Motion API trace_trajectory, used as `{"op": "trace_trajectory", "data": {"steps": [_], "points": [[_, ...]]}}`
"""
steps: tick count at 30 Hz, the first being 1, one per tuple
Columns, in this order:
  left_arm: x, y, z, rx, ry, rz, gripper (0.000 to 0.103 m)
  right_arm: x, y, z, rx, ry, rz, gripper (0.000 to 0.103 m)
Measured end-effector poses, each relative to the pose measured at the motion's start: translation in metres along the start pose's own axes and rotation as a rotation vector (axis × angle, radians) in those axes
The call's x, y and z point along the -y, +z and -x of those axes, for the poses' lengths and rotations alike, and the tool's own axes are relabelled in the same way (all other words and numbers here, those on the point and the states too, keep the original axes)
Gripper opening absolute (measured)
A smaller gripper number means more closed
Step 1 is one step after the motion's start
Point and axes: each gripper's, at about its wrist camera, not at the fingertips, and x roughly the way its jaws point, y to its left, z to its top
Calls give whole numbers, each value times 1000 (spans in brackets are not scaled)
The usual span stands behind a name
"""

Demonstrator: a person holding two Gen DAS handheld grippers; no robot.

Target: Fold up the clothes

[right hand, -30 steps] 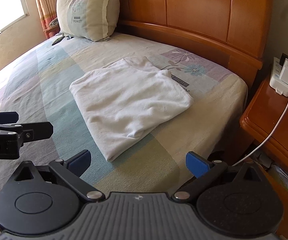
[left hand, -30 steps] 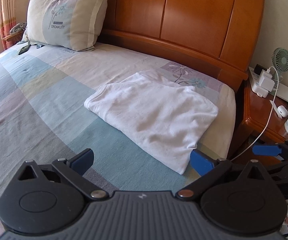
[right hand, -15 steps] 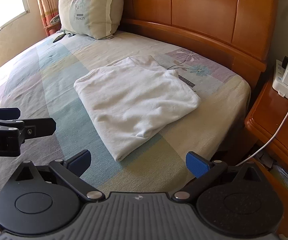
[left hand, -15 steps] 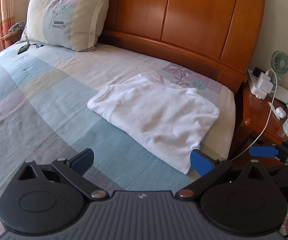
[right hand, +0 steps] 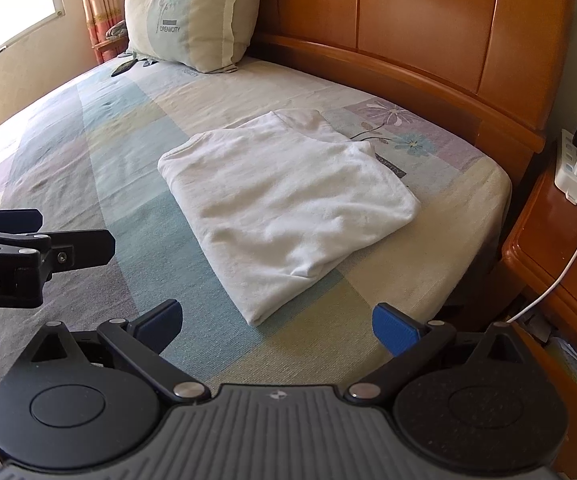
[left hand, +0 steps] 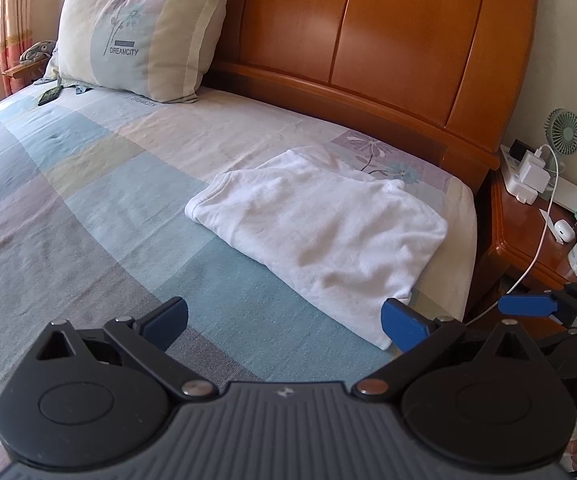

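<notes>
From the left wrist camera, the left gripper hangs above the bed with its blue-padded fingers spread wide and nothing between them. The folded white garment lies flat on the patterned sheet, just ahead of the gripper and slightly to its right, with its near corner close to the right-side pad. Beyond the garment rises the wooden headboard, and a pillow printed with "DREAMCITY" leans against it well to the left of the garment. To the right of the garment, off the bed's edge, stands a wooden nightstand carrying a white charger block with a cable and a small green fan. The right gripper shows at the right edge, level with the garment's near corner but apart from it. From the right wrist camera, the right gripper likewise holds its fingers wide apart and empty, hovering over the sheet with the garment directly ahead, its near folded corner between the two pads yet untouched. The left gripper enters from the left edge, well clear of the garment. The pillow sits far behind the garment against the headboard, and the nightstand lies to the garment's right.
</notes>
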Motion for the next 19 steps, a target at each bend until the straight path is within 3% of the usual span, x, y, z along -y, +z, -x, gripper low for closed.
{"op": "trace_trajectory", "data": {"steps": [19], "points": [[-1,0,1,3,0,1,102,-7,0,-5,-16,11,23,103]]}}
